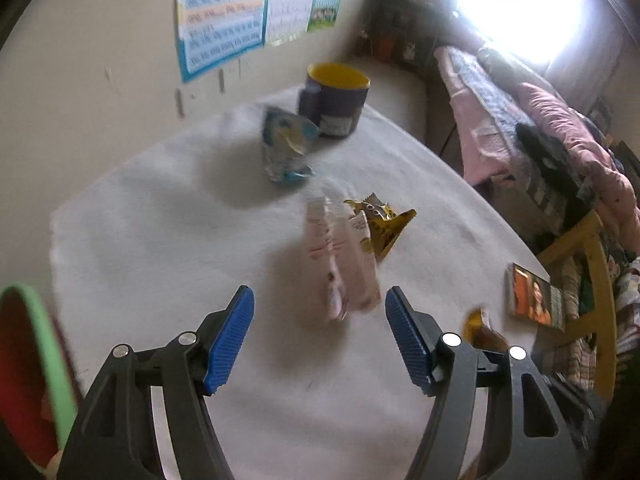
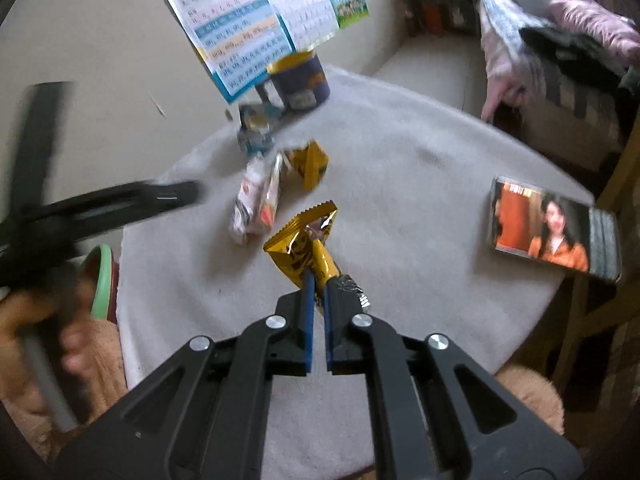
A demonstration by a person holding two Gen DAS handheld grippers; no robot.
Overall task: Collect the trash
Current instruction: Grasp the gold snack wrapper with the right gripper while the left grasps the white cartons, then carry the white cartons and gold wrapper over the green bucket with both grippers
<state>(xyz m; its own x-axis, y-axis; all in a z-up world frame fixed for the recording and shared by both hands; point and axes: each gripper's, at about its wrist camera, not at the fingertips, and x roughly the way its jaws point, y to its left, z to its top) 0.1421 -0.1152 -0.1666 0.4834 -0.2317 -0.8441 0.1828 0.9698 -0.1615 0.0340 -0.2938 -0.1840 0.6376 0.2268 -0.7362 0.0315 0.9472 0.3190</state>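
- Gold foil wrapper (image 2: 306,248) is pinched by its tail between the pads of the right gripper (image 2: 318,300), clamped tight, so it lifts cleanly off the white tablecloth (image 2: 400,160)
- Left gripper (image 1: 320,336) hangs with jaws apart and nothing between them, aimed at the pink packets (image 1: 348,264), likely next
- Green-rimmed bin (image 2: 100,280) waits at the table's edge, within easy reach for dropping

white cloth (image 1: 160,248) on the table; a purple mug (image 1: 338,100) with yellow inside; pale pink packets (image 1: 348,264); gold, black-printed wrapper (image 2: 304,252); blue pads (image 1: 230,340); green-rimmed red bin (image 1: 36,360).
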